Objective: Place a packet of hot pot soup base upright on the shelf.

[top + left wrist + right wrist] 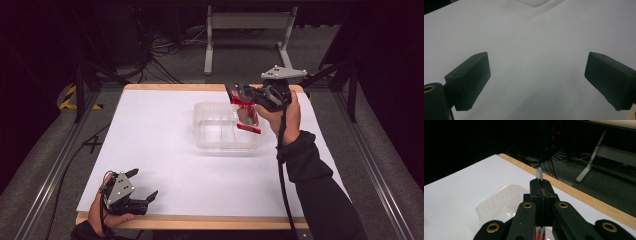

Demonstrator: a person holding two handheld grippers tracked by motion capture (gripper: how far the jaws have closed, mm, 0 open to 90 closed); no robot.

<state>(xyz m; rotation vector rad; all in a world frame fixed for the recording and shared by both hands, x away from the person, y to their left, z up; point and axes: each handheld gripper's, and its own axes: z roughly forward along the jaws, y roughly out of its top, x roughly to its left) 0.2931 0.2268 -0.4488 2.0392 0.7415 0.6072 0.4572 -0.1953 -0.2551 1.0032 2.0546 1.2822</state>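
Observation:
A clear plastic tray (220,131) with compartments sits on the white table (150,140), toward its far right. My right gripper (239,93) hovers over the tray's far right corner, shut on a red packet (246,114) that hangs down over the tray. In the right gripper view the jaws are pressed together on the packet's thin edge (539,173), with the tray (499,200) below. My left gripper (143,185) rests near the table's front left corner, open. Its two black fingers (471,77) stand wide apart over bare white table.
The table has a wooden rim (200,223). Beyond the far edge stand a grey metal frame (247,22) and a tangle of cables (160,50) on the floor. Aluminium rails (45,170) run along both sides of the table.

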